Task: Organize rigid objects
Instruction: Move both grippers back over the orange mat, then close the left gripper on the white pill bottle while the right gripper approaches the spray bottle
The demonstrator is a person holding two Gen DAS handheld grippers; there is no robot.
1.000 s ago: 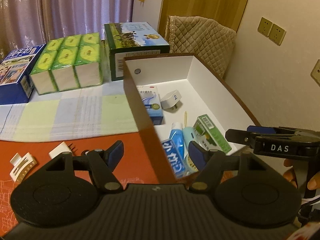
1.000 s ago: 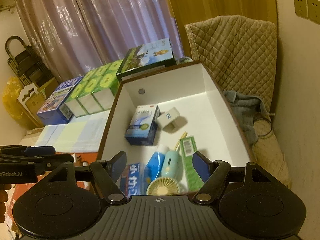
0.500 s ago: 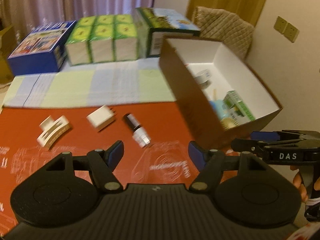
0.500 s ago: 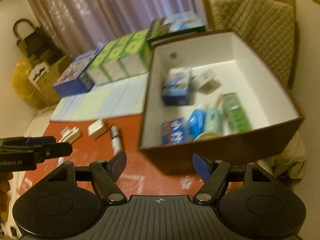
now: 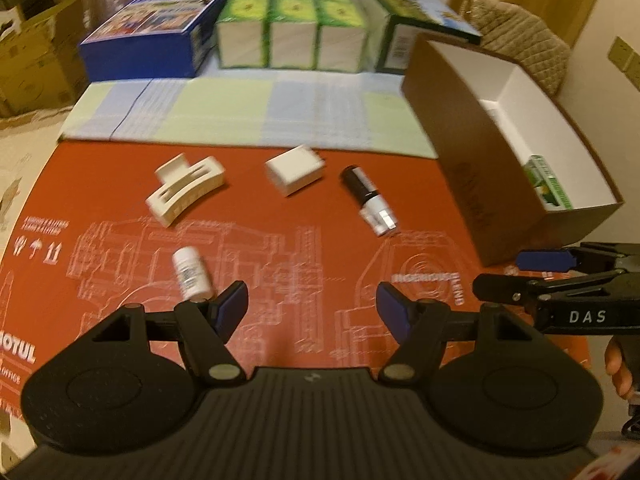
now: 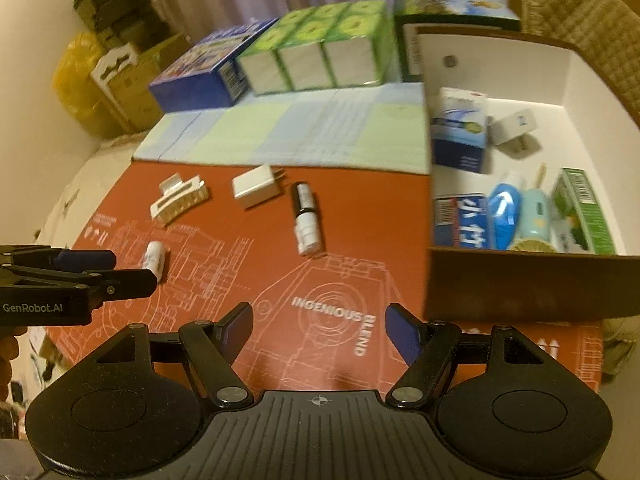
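Observation:
On the red mat [image 5: 304, 248] lie a cream hair claw [image 5: 185, 189], a white plug adapter [image 5: 295, 169], a black-and-white tube [image 5: 369, 199] and a small white bottle [image 5: 191, 273]. They also show in the right wrist view: claw [image 6: 180, 199], adapter [image 6: 257, 186], tube [image 6: 305, 218], bottle [image 6: 153, 260]. The brown box [image 6: 520, 284] at the right holds several small items. My left gripper [image 5: 312, 309] is open and empty above the mat, near the bottle. My right gripper [image 6: 320, 327] is open and empty, left of the box front.
A blue box [image 5: 148, 36], green tissue packs [image 5: 292, 28] and a dark green box [image 5: 404, 28] line the back of the table. A pastel checked cloth [image 5: 248, 112] lies before them. A quilted chair [image 6: 584, 28] stands at the far right.
Both grippers have pulled back and swung left from over the box to above the red mat. The loose items have come into view. Both jaws stay open.

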